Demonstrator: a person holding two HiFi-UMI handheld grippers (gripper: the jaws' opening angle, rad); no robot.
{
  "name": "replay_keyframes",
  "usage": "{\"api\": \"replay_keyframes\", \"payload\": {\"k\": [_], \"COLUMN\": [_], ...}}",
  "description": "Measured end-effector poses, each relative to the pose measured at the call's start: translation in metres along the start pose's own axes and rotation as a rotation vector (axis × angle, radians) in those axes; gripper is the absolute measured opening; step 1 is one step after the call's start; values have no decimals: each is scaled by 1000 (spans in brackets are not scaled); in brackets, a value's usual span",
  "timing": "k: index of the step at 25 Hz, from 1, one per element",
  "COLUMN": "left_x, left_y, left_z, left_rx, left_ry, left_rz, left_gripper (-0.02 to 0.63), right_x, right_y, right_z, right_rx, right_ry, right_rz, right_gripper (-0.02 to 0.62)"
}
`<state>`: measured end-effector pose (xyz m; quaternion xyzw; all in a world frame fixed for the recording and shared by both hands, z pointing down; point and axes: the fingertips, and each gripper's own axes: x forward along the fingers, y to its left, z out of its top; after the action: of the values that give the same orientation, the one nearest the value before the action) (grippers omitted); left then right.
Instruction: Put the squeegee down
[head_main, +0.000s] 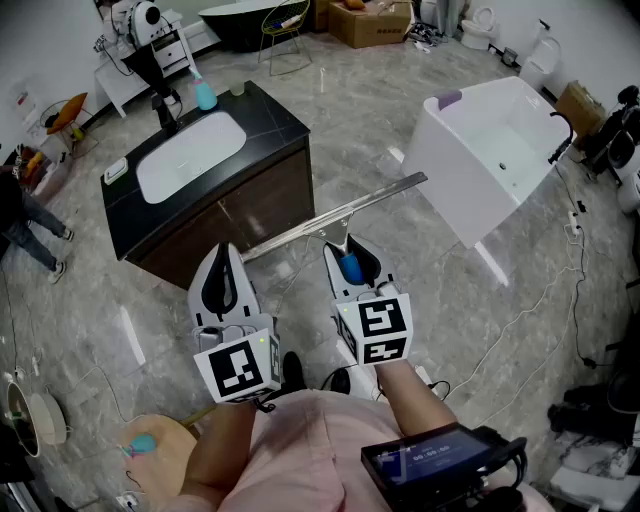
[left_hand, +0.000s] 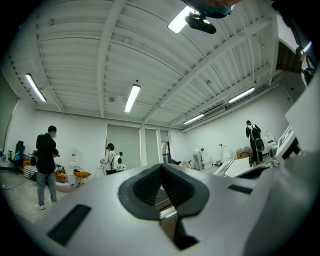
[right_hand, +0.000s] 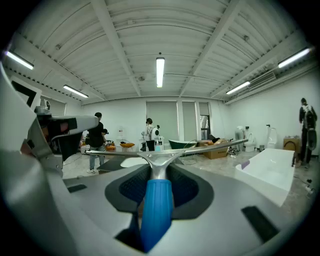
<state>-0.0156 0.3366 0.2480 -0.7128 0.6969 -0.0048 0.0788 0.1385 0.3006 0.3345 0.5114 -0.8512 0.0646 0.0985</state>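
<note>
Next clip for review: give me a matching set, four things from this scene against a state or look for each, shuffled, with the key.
Things:
1. squeegee
2. left gripper
3. bathtub
4. sink cabinet

States or looks:
A. white, at the right of the head view
B. fingers together, nothing between them
C. black top, brown front
D. blue handle clamped in the right gripper

Pairs: 1-D, 2-B, 3-A, 4-C

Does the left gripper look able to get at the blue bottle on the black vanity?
Probably yes. The left gripper is empty, and the blue bottle stands unobstructed behind the sink. Its jaws are shut and would need opening, and the end of the squeegee hangs close beside that gripper.
</note>
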Motion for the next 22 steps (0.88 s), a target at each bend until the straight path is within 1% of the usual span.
{"api": "replay_keyframes", "payload": {"k": [3, 6, 13, 16, 22], "left_x": [-1, -4, -7, 2, 45], "left_y": [-9, -17, -27, -25, -6], "left_z": [0, -1, -16, -23, -46], "left_rx": [-3, -4, -4, -26, -12], "left_ry": [6, 11, 51, 69, 81], "left_rz": [6, 16, 44, 60, 69], "left_gripper": [9, 9, 9, 9, 9], "right_x": [-4, -9, -6, 5, 56], "right_y": [-7, -16, -41, -47, -56], "right_z": [-3, -6, -14, -16, -22], "right_rx": [-8, 9, 28, 33, 43], "right_ry": [5, 0, 14, 21, 49], "right_rz": [5, 12, 1, 3, 10], "right_gripper": [123, 123, 124, 124, 124]}}
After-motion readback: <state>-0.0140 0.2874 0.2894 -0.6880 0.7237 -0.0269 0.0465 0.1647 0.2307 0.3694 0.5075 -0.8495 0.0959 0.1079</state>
